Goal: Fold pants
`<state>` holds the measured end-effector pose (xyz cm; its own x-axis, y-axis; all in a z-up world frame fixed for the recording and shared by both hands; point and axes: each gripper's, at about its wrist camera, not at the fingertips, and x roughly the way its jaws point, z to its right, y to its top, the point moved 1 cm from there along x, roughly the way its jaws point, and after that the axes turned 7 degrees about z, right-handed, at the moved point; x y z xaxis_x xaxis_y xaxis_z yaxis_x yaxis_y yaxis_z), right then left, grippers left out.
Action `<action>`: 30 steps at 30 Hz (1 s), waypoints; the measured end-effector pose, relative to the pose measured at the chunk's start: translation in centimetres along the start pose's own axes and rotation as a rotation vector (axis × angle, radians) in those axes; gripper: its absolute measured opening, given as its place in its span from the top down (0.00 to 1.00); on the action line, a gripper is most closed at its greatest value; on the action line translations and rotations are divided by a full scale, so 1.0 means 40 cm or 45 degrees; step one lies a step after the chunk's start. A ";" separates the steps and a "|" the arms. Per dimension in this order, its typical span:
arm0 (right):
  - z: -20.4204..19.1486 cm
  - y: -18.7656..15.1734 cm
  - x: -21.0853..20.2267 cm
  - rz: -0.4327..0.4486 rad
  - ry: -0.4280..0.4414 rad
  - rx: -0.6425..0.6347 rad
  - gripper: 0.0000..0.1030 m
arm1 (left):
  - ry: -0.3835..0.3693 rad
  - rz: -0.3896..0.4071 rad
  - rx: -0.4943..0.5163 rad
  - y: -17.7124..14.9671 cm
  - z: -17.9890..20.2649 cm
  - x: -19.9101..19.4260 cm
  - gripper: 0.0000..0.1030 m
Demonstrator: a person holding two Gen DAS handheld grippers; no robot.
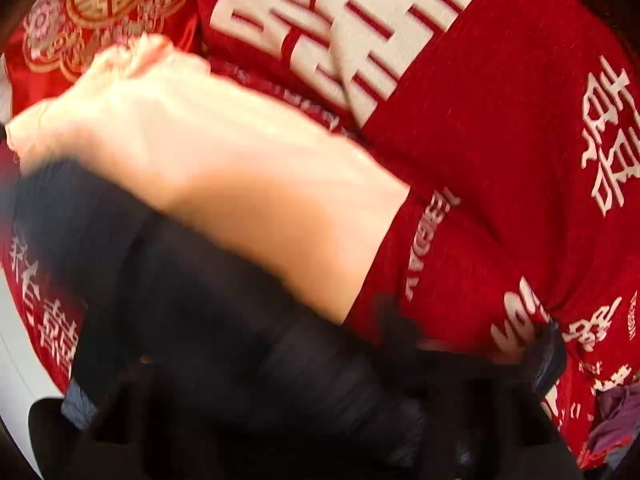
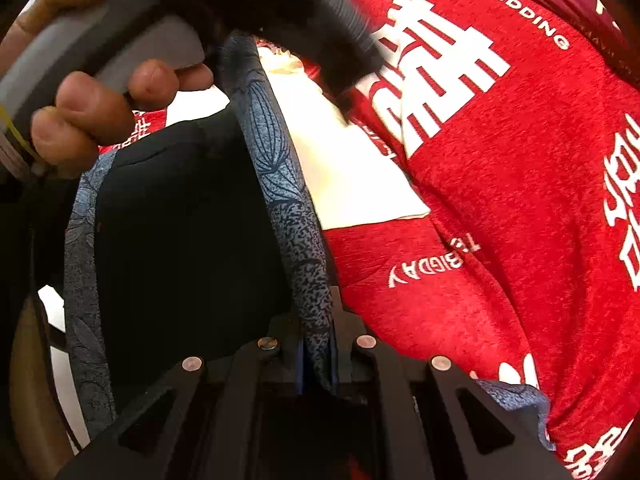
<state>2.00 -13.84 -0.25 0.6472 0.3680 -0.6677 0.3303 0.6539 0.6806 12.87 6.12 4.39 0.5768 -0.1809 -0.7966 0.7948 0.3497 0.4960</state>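
My right gripper is matt black plastic with dull metal screw heads. The pants are soft dark cloth, matt, edged by a grey-blue band printed with leaves and speckles. The red blanket looks napped and slightly fuzzy, its white lettering flat. The cream cloth appears smooth. The pillow shines like satin, embroidered.

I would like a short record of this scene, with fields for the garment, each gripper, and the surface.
garment: dark pants with blue patterned band, lifted
right gripper: shut on the band
left gripper: blurred, covered by dark fabric, state unclear
surface: red blanket with white characters
other: cream cloth lying on the blanket; hand holding the other gripper's handle
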 end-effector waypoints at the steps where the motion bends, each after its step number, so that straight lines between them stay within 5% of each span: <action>1: 0.002 0.004 -0.008 0.009 -0.013 0.009 0.91 | -0.029 -0.006 -0.029 -0.012 -0.007 -0.011 0.67; 8: -0.061 -0.016 -0.105 0.089 -0.056 0.016 0.91 | 0.000 0.145 0.038 -0.145 -0.045 -0.171 0.67; 12: -0.156 -0.047 -0.134 0.062 -0.040 -0.045 0.91 | -0.037 0.156 0.016 -0.208 -0.129 -0.179 0.67; 18: -0.313 -0.086 -0.119 -0.033 -0.008 -0.113 0.91 | -0.058 0.035 -0.199 -0.316 -0.304 -0.100 0.67; 25: -0.416 -0.124 -0.076 -0.105 -0.013 -0.067 0.91 | 0.031 0.100 -0.145 -0.343 -0.305 -0.131 0.67; 28: -0.402 -0.137 -0.067 -0.112 -0.006 0.010 0.91 | 0.100 0.067 -0.160 -0.365 -0.329 -0.108 0.47; 30: -0.400 -0.155 -0.045 -0.135 0.009 0.054 0.91 | 0.078 0.055 -0.229 -0.366 -0.340 -0.118 0.47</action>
<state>-12.22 -7.99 -8.10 0.6024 0.3027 -0.7386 0.4258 0.6608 0.6181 -4.07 14.37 -3.80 0.5928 -0.1077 -0.7981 0.7196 0.5158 0.4649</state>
